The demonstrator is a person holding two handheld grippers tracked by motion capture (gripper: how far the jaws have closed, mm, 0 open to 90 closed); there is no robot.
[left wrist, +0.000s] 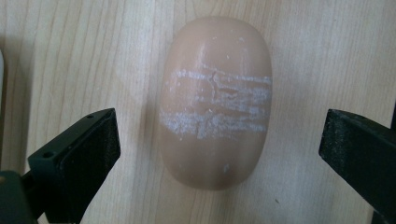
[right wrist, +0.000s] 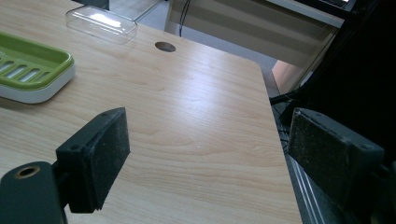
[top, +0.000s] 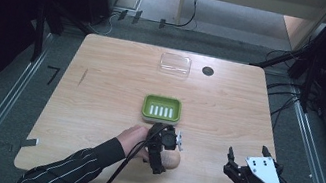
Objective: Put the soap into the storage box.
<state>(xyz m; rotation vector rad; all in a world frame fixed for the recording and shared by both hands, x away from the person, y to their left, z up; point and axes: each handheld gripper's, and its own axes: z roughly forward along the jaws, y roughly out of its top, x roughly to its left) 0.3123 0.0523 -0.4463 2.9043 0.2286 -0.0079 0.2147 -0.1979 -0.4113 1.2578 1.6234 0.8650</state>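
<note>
The left tongs (left wrist: 219,149) are being held spread, pointed straight down over the soap bar (left wrist: 215,100), which is lying between the jaws, untouched, on the surface (left wrist: 70,56). The right tongs (right wrist: 210,154), also spread, are being held low beyond the soap's right, with the green dish (top: 162,109) lying just ahead of the left tongs.

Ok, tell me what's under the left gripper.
Under the left gripper, between its open jaws, a tan oval soap bar with white scuffs lies on the wooden table. In the high view the gripper covers most of the bar.
</note>
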